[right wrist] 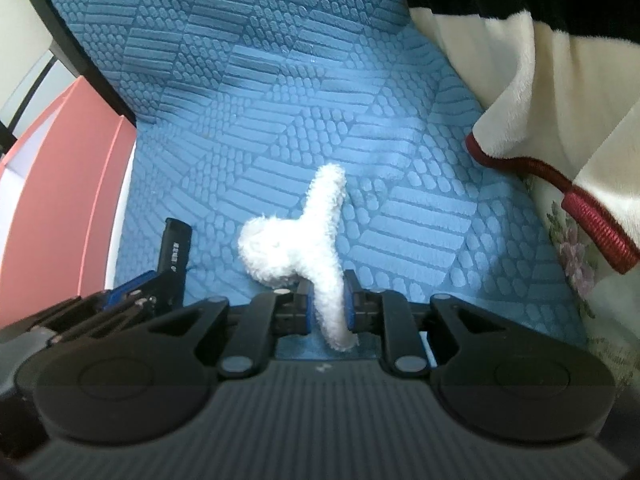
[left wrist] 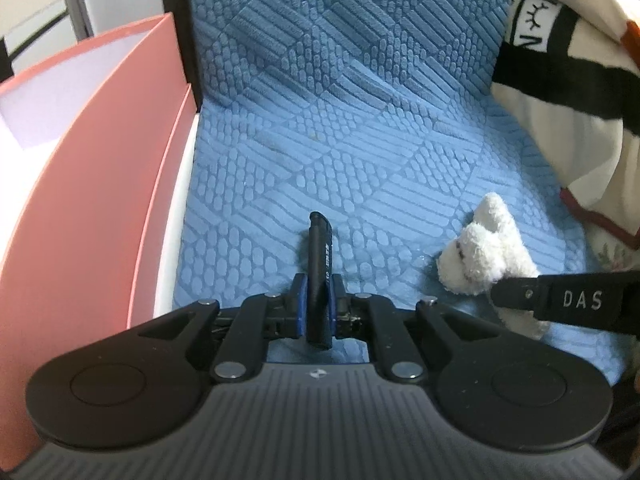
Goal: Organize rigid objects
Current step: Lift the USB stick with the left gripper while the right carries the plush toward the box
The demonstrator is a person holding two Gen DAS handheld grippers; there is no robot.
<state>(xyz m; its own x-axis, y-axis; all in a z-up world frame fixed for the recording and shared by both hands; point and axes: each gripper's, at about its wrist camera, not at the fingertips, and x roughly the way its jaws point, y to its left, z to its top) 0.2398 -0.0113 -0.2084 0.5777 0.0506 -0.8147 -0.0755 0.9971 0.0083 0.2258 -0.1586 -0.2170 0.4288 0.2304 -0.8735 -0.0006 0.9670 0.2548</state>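
Black flat plastic stick with small white lettering (left wrist: 320, 276) is sitting clamped upright between the blue pads of the left gripper (left wrist: 319, 300), its near end poking back past the jaws and its far end hanging over the blue quilted textured cover (left wrist: 360, 120). The lettering is too small and blurred to read. In the right wrist view the same stick (right wrist: 175, 256) is showing at the left, with the left gripper (right wrist: 160, 284) partly cut off by the right tool's body.

White fluffy plush toy (right wrist: 304, 240) is being pinched by one thin limb between the jaws of the right gripper (right wrist: 329, 300); its body is leaning left and another limb is pointing away. From the left wrist view the toy (left wrist: 484, 248) is lying near the stick's right, partly covered by the right gripper (left wrist: 496, 290), so what kind of figure it is cannot be told.

Left of the cover, a pink flat-walled box (left wrist: 92, 200) is standing just beside its edge, its lower part cut off. At right, a cream, black and red-trimmed fleece blanket (right wrist: 540, 100) is overlapping the cover's edge. Open cover is stretching ahead of both tools.
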